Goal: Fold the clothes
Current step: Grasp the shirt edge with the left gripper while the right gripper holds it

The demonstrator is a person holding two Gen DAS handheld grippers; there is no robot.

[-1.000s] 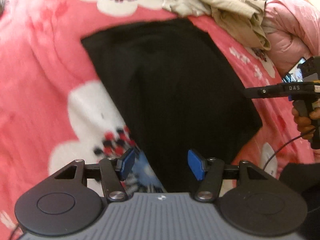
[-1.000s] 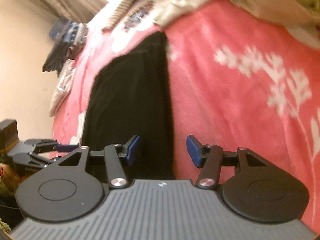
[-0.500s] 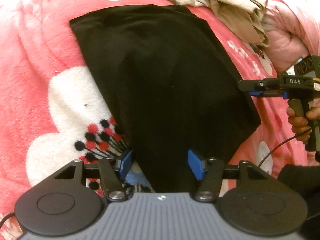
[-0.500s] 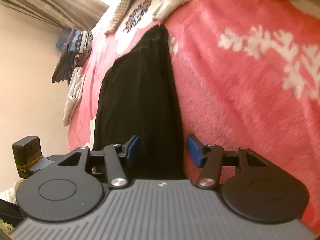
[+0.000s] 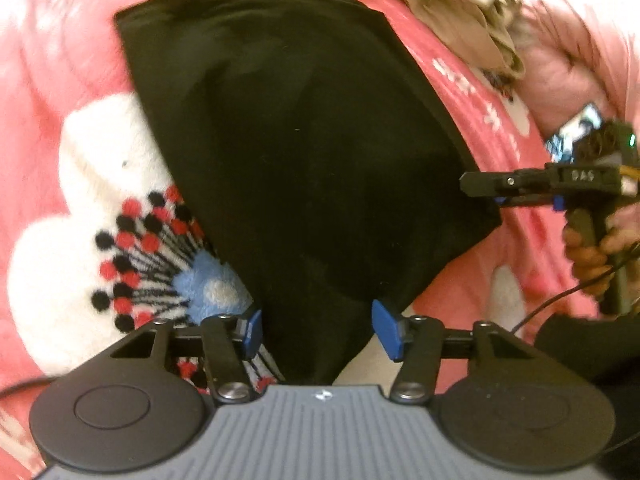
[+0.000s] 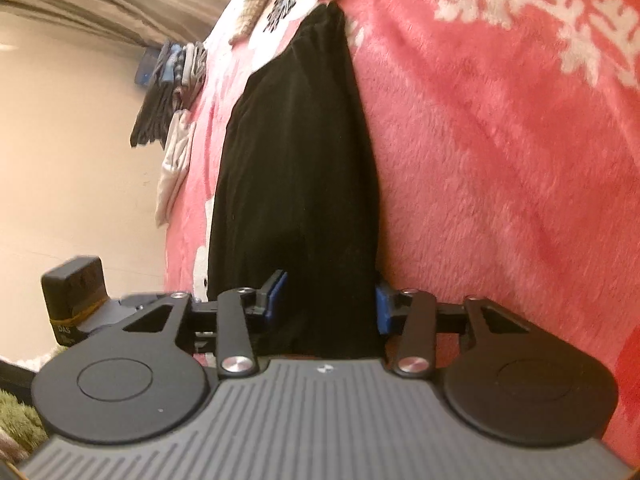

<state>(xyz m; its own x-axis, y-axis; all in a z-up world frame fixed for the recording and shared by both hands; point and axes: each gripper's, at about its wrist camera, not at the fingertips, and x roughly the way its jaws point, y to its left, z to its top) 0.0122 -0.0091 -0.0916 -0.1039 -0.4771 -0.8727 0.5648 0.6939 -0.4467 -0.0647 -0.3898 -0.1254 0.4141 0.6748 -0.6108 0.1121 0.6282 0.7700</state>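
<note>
**Black garment flat on pink blanket, both grippers spread at its near edge**

Spread flat on a pink floral blanket point(image 5: 60, 92): a black garment point(image 5: 304, 152), plain, matte, roughly four-sided, faintly creased, narrowing to a near corner. At that corner, the left gripper point(image 5: 316, 330), jaws apart, cloth lying between the blue pads, not pinched. Toward the far right, crumpled beige clothes point(image 5: 460, 8). At the right edge, the right gripper point(image 6: 326, 300), likewise open, straddling the dark fabric's near end.

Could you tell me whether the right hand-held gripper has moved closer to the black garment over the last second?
Yes. Seen from the left wrist, the right hand-held gripper has advanced leftward to the black garment's edge.
</note>
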